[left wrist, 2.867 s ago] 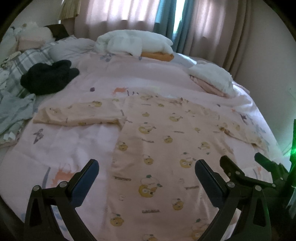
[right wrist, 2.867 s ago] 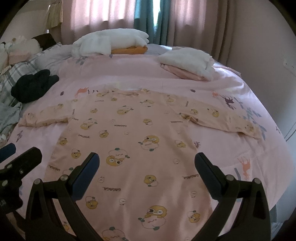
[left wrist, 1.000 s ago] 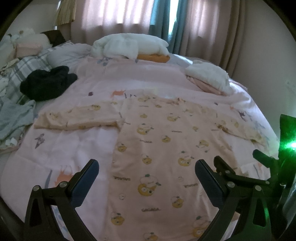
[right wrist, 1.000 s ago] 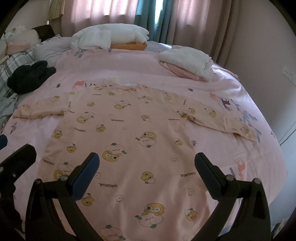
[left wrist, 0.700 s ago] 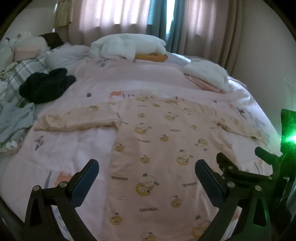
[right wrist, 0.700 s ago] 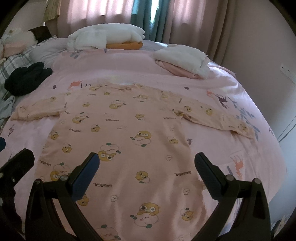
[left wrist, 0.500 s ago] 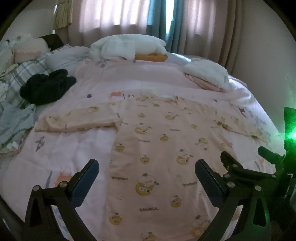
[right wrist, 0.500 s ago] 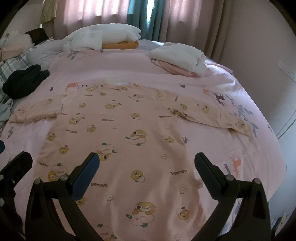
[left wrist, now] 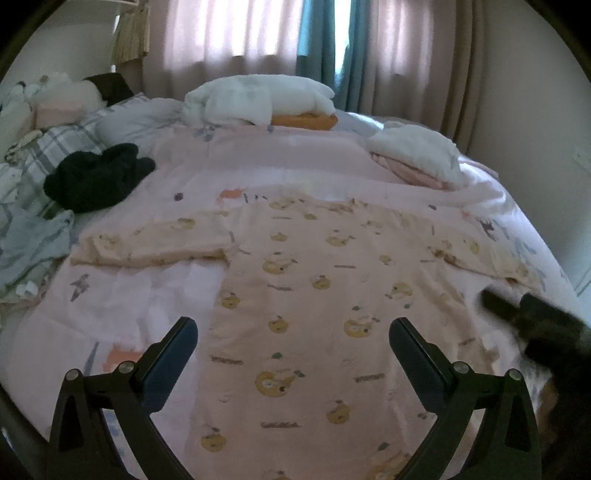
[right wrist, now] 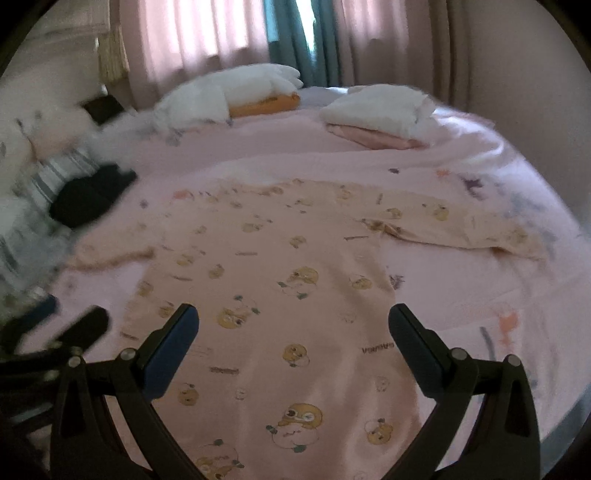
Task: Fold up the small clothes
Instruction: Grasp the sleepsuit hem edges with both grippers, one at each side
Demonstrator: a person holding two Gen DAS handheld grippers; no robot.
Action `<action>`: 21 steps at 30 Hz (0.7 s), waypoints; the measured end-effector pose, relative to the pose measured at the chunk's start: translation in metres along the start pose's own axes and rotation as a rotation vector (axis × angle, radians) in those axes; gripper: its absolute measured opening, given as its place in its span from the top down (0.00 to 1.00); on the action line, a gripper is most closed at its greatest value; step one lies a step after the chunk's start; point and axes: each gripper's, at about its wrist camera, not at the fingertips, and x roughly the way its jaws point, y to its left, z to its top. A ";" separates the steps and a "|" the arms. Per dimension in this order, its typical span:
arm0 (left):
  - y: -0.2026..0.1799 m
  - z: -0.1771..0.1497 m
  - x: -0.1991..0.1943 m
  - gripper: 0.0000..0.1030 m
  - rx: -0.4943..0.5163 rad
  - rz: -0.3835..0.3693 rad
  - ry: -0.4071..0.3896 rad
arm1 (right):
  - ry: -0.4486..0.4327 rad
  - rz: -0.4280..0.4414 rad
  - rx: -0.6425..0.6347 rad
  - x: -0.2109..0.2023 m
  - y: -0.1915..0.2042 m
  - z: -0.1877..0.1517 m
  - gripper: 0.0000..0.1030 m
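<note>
Shirt point(left wrist: 317, 295) flat beyond both open jaws

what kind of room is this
Most likely a home bedroom: a bed with a pink printed cover, pillows at its head, and drawn curtains over a window behind it. A patterned child's top lies spread on the bed.

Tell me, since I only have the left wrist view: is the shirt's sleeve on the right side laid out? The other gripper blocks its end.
Observer: Yes. In the right wrist view the sleeve stretches out sideways on the pink bedspread, unfolded, with its cuff end uncovered.
Operator: Is the right gripper holding any cloth?
Observer: No. The right gripper is open above the shirt, with nothing between its fingers.
</note>
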 end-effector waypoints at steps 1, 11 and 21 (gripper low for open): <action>-0.003 0.000 0.003 0.00 0.007 0.000 0.007 | -0.009 0.022 0.028 -0.003 -0.015 0.005 0.00; -0.038 -0.011 0.046 0.00 0.070 -0.035 0.047 | 0.007 -0.159 0.365 -0.006 -0.235 0.053 0.01; 0.019 -0.011 0.094 0.00 -0.072 0.111 0.066 | 0.118 -0.161 0.807 0.056 -0.388 0.016 0.09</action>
